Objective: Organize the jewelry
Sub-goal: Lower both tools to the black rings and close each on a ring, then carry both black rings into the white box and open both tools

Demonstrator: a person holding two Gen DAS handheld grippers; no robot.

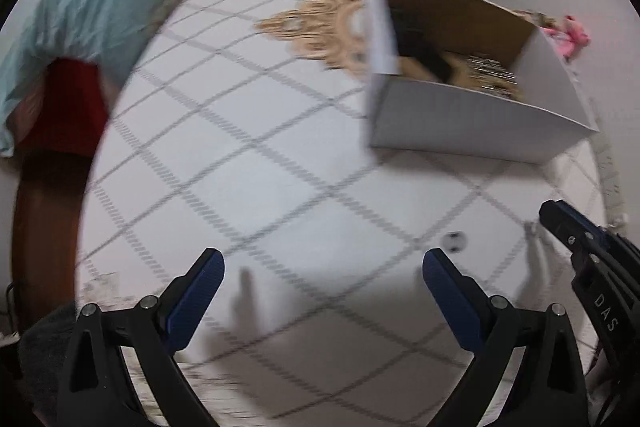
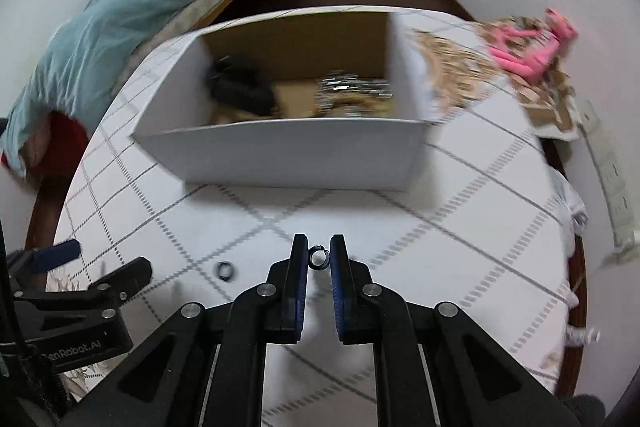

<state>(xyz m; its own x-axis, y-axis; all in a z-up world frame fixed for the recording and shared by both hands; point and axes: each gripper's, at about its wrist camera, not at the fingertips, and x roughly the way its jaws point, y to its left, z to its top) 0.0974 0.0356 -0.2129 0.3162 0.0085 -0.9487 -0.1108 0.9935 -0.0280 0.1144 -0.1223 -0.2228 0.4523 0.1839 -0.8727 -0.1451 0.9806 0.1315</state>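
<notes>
R tool (image 2: 319, 259) had its blue pads nearly together, pinched on a small dark ring (image 2: 319, 256) held upright between the tips, just above the counter (image 2: 460, 227). No other thing sat in that grip. A 2nd dark ring (image 2: 225, 271) lay flat on the cloth just to the tool's left, apart from it; in the left wrist view the same ring (image 1: 453, 239) showed between the two tools. L tool (image 1: 323, 267) hung w/ its pads wide apart, nothing between them, over bare cloth; in the right wrist view it (image 2: 96, 261) sat at the left edge. Counter was round, covered in a white cloth w/ a grey diamond grid. Farther back stood an open cardboard box (image 2: 288, 155), white outside, brown inside, w/ a black item (image 2: 240, 87) and a heap of silvery jewelry (image 2: 352, 87) in it; blurred, can't tell the pieces. Behind the box to the right lay tan lace-like pieces (image 2: 448, 63) and a pink item (image 2: 528, 51). Beyond the counter at left, a bed w/ a light blue blanket (image 2: 120, 23).
</notes>
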